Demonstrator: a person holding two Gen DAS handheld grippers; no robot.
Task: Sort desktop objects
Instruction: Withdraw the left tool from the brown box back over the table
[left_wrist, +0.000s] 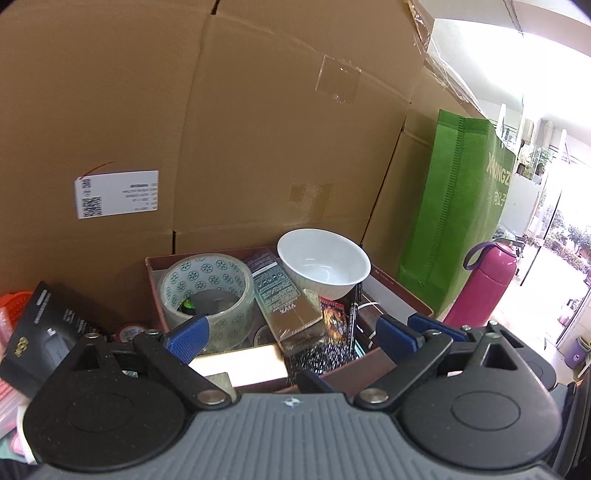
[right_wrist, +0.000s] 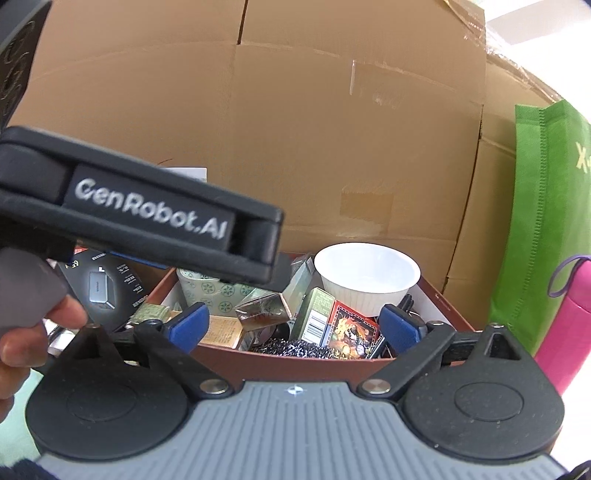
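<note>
A dark red open box (left_wrist: 402, 291) (right_wrist: 295, 363) holds a white bowl (left_wrist: 323, 264) (right_wrist: 367, 277), a clear tape roll (left_wrist: 208, 291) (right_wrist: 207, 288), small packaged boxes (left_wrist: 277, 291) (right_wrist: 314, 317), a card pack (left_wrist: 334, 319) (right_wrist: 351, 334), a black pen (left_wrist: 352, 314) and a steel scourer (right_wrist: 295, 347). My left gripper (left_wrist: 291, 338) is open and empty, hovering over the box's near edge. My right gripper (right_wrist: 293, 328) is open and empty just in front of the box. The left gripper's black body (right_wrist: 147, 210) crosses the right wrist view and hides part of the tape roll.
Large cardboard cartons (left_wrist: 258, 110) (right_wrist: 332, 129) stand right behind the box. A green bag (left_wrist: 454, 221) (right_wrist: 546, 221) and a pink bottle (left_wrist: 484, 284) (right_wrist: 565, 325) stand to the right. A black product box (left_wrist: 40, 332) (right_wrist: 103, 288) and an orange basket (left_wrist: 13, 299) lie left.
</note>
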